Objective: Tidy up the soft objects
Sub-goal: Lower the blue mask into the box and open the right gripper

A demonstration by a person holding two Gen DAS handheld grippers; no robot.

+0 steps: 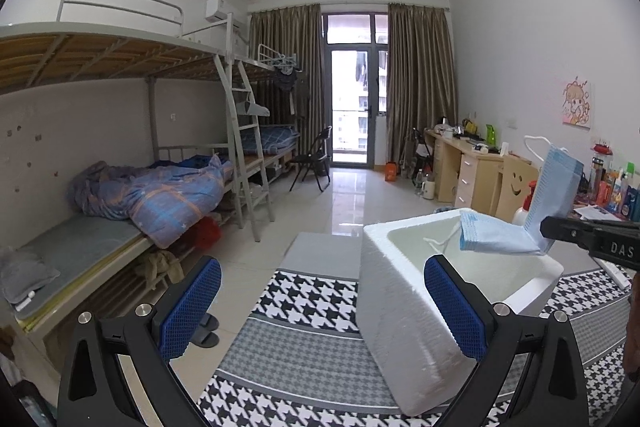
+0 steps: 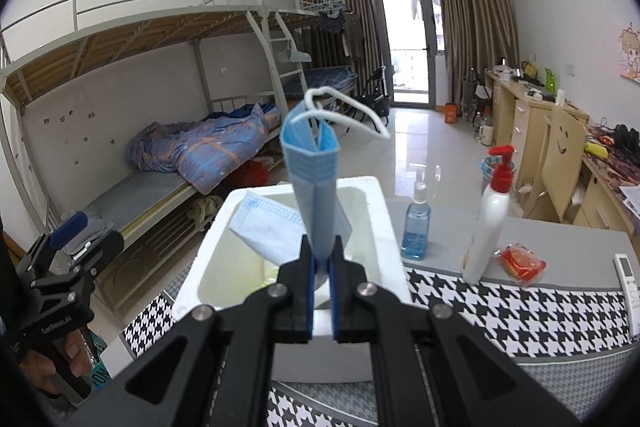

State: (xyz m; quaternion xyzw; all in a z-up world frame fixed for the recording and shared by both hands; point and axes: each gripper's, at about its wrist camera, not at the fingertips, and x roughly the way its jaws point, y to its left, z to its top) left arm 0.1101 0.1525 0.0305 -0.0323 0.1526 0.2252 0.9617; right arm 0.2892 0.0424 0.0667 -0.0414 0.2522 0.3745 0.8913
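Note:
A white foam box (image 2: 382, 223) stands open on the houndstooth-covered table (image 2: 520, 311). My right gripper (image 2: 322, 247) is shut on folded blue face masks (image 2: 314, 179), which stick up above the box with white ear loops at the top. Another blue mask (image 2: 264, 227) droops sideways from the same grip over the box opening. In the left wrist view the right gripper (image 1: 550, 231) comes in from the right with the masks (image 1: 556, 179) above the box (image 1: 400, 291). My left gripper (image 1: 324, 307) is open beside the box's near corner, its blue pads (image 1: 192, 307) holding nothing. A hand holds it (image 2: 86, 237).
Right of the box stand a blue spray bottle (image 2: 416, 227) and a white pump bottle with a red top (image 2: 490, 223), then a red packet (image 2: 520, 263) and a white remote (image 2: 628, 275). A bunk bed (image 1: 120, 187) runs along the left wall, desks (image 1: 472, 167) along the right.

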